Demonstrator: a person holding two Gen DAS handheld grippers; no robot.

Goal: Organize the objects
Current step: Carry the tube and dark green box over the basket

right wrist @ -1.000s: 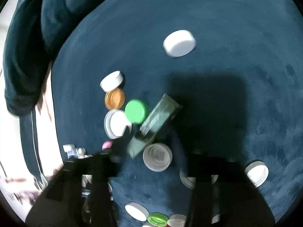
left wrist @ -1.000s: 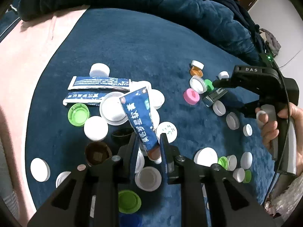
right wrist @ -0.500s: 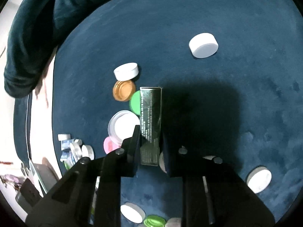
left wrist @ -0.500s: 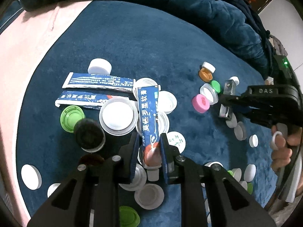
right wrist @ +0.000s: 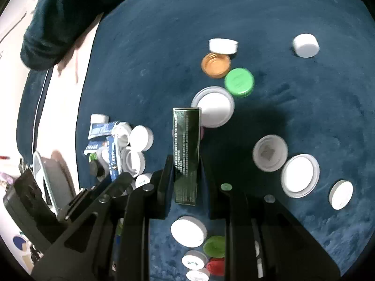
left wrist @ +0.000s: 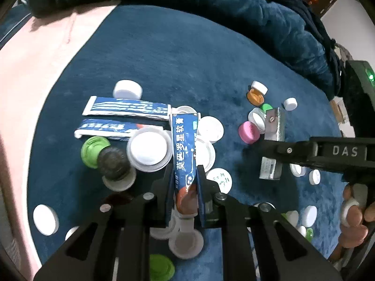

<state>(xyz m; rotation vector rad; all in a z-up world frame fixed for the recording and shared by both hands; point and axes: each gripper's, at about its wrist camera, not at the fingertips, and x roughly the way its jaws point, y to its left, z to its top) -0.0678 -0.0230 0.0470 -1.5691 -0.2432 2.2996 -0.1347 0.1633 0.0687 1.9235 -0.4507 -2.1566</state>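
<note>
The blue printed ointment tube (left wrist: 184,149) in the left hand-held gripper (left wrist: 185,187) has swung from tilted to straight along the fingers. The right hand-held gripper (right wrist: 186,175), open a second ago, has clamped the dark green rectangular box (right wrist: 186,154), now off the blue fabric.

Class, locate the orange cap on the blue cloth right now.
In the right wrist view, the orange cap lies open side up near the top centre, just below a white cap and up-left of the green cap.

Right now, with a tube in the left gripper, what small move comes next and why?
Probably carry the tube leftward and lay it beside the two tubes already lying side by side; the left gripper holds it above the caps.
</note>
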